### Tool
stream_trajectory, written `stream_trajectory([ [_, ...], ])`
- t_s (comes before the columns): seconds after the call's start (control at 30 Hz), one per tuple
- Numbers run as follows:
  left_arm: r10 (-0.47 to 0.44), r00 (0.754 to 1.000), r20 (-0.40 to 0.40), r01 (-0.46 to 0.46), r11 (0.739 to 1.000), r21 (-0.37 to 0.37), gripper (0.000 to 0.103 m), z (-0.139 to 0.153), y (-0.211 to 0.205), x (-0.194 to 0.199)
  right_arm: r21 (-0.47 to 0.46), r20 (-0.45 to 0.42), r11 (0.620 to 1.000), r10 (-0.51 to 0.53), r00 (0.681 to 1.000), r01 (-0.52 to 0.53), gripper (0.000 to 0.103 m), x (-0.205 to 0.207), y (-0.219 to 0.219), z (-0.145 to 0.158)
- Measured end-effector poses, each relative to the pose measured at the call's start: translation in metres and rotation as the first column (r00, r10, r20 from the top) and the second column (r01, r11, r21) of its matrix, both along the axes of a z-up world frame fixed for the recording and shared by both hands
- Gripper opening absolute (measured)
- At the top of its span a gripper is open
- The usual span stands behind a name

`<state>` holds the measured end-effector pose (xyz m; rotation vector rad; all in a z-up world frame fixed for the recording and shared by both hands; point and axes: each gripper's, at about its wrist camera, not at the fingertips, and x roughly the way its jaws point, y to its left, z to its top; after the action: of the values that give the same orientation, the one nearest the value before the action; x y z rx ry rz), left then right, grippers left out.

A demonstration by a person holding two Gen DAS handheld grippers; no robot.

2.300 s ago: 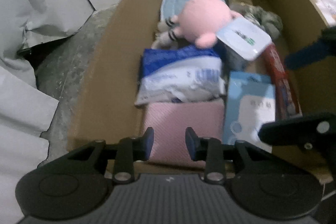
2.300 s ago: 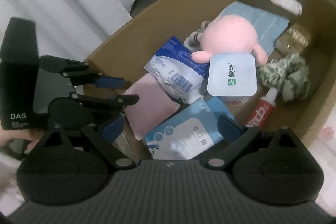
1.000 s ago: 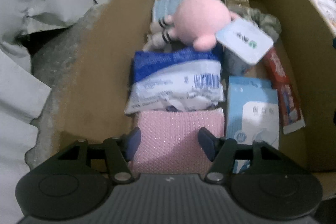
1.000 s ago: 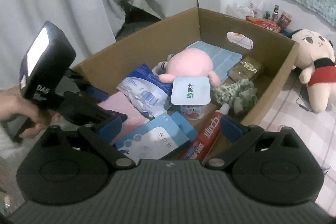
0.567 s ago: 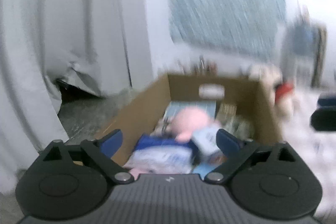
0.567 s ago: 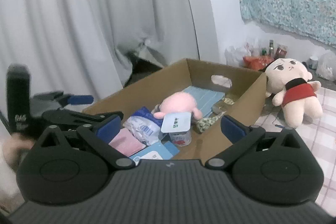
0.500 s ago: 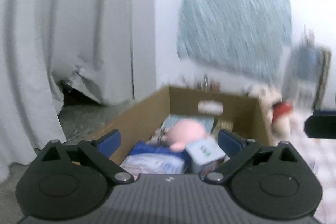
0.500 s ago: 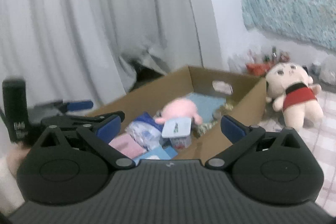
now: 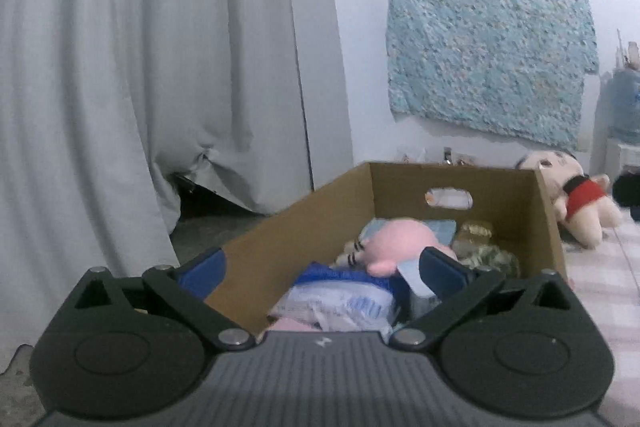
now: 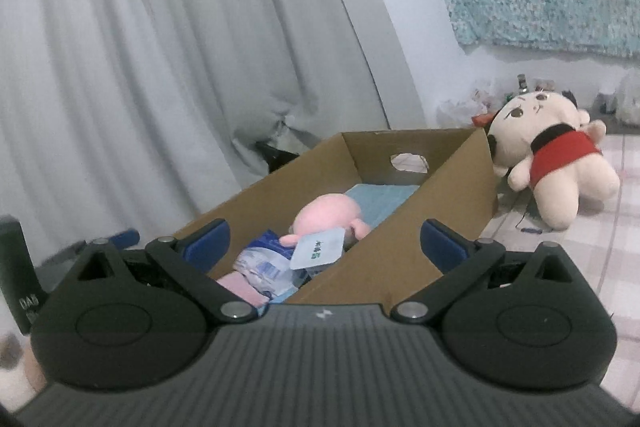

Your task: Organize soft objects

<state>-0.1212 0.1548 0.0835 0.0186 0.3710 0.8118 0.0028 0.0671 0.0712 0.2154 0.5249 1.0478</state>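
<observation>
Grey curtains behind; cardboard box holds pink plush, tissue pack, towel. We note both hand-held grippers, left just opened and right, apart, empty. Doll outside remains, we judge.

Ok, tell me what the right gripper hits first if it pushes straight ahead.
Probably the near right wall of the cardboard box, which sits straight ahead of the open right gripper; depth is hard to judge.

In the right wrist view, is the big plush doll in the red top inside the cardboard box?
No. The plush doll lies on the checked floor outside the cardboard box, beside its right wall.
</observation>
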Motion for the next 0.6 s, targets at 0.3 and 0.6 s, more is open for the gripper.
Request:
stream_trajectory([
  [0.3,0.060,0.998,-0.029,-0.060,0.998,-0.007,0.103,-0.007,-0.004,-0.015,-0.033,0.069,0.999,0.021,0.997,-0.018,0.102,-0.012,-0.001,0.001],
  [0.6,0.050,0.997,-0.051,-0.047,0.998,0.052,0.103,-0.006,-0.009,-0.015,-0.068,0.219,0.997,0.051,0.974,-0.037,0.102,-0.036,0.005,0.002],
])
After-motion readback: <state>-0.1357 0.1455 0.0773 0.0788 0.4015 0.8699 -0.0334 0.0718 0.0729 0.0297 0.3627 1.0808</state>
